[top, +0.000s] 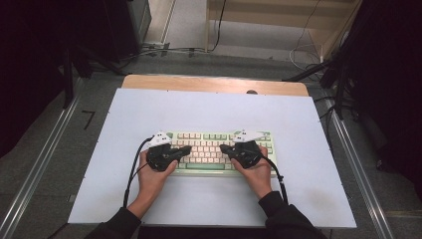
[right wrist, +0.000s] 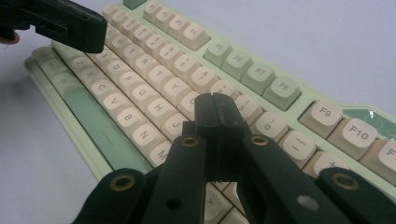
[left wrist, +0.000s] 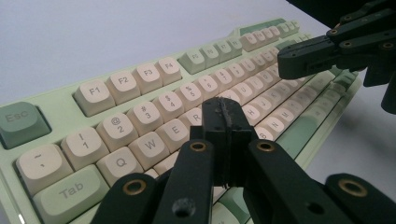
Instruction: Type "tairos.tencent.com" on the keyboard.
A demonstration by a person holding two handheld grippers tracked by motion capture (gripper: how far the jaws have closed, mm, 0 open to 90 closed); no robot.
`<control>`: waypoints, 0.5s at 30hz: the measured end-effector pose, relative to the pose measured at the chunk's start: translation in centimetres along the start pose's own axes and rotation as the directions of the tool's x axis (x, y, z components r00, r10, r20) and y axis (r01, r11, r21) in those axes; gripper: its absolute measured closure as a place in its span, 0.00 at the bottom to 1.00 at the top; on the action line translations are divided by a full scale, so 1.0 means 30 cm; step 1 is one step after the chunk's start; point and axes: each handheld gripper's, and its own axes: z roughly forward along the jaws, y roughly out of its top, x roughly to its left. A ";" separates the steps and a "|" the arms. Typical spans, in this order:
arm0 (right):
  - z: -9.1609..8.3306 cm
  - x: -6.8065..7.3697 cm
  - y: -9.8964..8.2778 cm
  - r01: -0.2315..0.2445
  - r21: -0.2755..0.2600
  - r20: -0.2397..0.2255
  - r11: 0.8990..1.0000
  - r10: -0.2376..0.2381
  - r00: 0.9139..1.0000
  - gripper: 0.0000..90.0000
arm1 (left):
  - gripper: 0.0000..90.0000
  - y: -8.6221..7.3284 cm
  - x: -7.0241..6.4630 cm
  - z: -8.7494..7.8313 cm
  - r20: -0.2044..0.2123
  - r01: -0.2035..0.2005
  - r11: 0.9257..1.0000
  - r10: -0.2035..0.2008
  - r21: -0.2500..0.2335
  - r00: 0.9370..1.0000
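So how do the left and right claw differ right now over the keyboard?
The left claw points right over the keyboard's left half, near the R key; the right claw points left over the right half, near the U and I keys. Both are shut, empty, their tips facing each other across a gap.

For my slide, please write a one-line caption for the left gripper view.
Left hand-held gripper, jaws shut, poised over the mint-green keyboard near the R key, facing the right hand-held gripper.
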 end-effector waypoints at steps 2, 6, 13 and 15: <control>0.000 0.005 -0.001 0.002 0.003 -0.002 1.000 -0.002 1.000 0.97 | 1.00 0.000 -0.001 0.000 -0.001 0.000 1.000 0.000 -0.001 1.000; 0.002 0.013 -0.005 0.005 0.008 -0.010 1.000 -0.005 1.000 0.97 | 1.00 0.000 -0.001 0.000 -0.002 0.000 1.000 0.000 -0.001 1.000; 0.004 0.031 -0.008 0.021 0.016 -0.024 1.000 -0.020 1.000 0.97 | 1.00 0.000 -0.001 0.000 -0.003 -0.001 1.000 0.001 0.000 1.000; 0.005 0.034 -0.009 0.024 0.018 -0.028 1.000 -0.023 0.999 0.97 | 1.00 0.000 0.000 0.000 -0.002 0.000 1.000 0.000 -0.001 1.000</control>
